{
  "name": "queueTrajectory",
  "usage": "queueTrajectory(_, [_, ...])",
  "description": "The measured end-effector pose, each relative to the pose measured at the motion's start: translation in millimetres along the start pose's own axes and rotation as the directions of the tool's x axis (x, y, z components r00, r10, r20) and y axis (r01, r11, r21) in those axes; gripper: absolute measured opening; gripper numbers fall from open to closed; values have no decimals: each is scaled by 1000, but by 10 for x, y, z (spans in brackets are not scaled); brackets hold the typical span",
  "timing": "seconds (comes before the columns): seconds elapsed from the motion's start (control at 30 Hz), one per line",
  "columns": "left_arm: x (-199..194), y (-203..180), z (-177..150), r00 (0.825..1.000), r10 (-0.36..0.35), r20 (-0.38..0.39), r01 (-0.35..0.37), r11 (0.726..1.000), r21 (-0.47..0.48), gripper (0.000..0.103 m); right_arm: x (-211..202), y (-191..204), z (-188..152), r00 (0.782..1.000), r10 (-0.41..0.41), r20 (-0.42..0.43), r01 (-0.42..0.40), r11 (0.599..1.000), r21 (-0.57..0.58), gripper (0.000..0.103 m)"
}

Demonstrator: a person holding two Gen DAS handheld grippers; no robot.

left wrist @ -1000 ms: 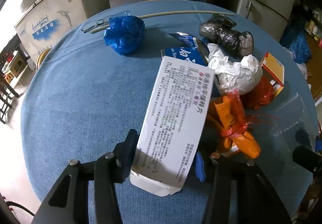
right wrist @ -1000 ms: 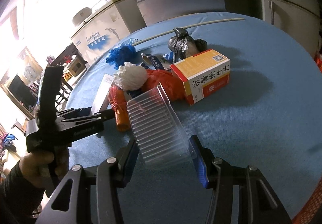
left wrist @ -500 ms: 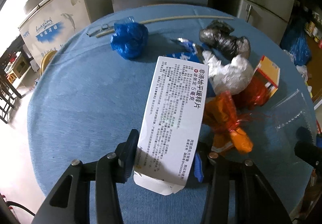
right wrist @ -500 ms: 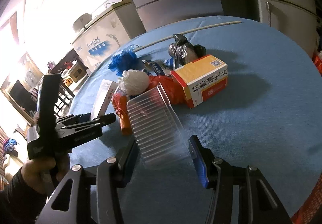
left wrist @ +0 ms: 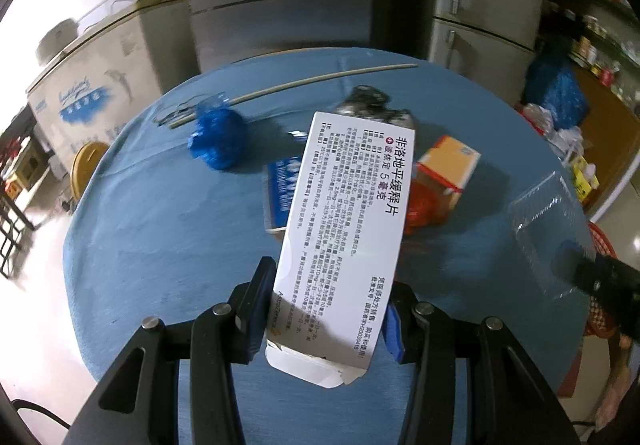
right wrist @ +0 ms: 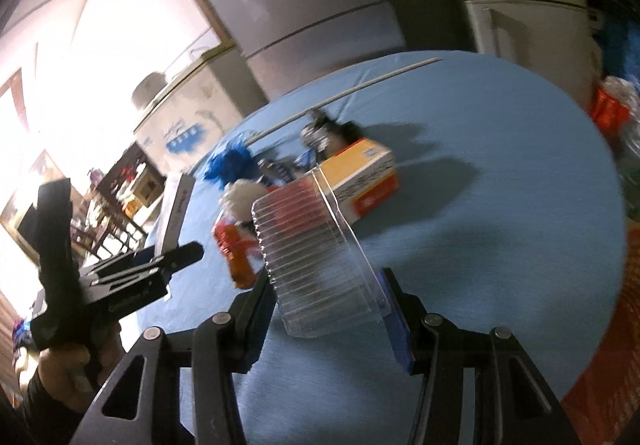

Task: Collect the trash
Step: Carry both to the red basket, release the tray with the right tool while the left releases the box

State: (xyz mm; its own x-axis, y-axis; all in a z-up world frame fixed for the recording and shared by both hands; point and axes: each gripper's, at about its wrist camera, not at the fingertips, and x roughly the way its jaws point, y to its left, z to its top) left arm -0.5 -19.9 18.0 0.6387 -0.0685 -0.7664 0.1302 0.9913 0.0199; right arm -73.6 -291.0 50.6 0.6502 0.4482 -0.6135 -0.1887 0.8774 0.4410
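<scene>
As both hands lift clear of the round blue table (left wrist: 152, 245), the left gripper (left wrist: 326, 309) clamps a white medicine carton (left wrist: 344, 241) and the right gripper (right wrist: 328, 299) a clear plastic tray (right wrist: 316, 261), both newly raised above the litter pile ahead. Only the right view shows the person's hand (right wrist: 68, 365); only the left, a red basket (left wrist: 600, 257) beyond the tray.

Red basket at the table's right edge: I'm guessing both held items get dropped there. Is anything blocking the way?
Nothing visible does. The white box in the left claw and the clear tray in the right claw are off the table; the red basket shows only partly.
</scene>
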Motion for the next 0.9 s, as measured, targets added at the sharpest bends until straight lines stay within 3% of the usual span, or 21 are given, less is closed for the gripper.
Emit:
queueTrajectory(0.17, [-28,-358,15,999,-38,-4,38,996,77,49,-398,-423,-60,994,-83,66,78,993,84,54])
queueTrajectory(0.37, [-57,-826,36,996,-94,-12,94,982,162,49,-920,-1120,-218,965,-239,109,209,950,232,54])
queueTrajectory(0.7, [-108,-1681,82,978,-204,-40,206,930,306,49,-1339,-2044,-553,897,-437,68,372,829,418,54])
queueTrajectory(0.9, [-94,-2137,77,966,-250,-63,255,890,379,49,-1295,-2315,-668,885,-466,17,408,792,453,54])
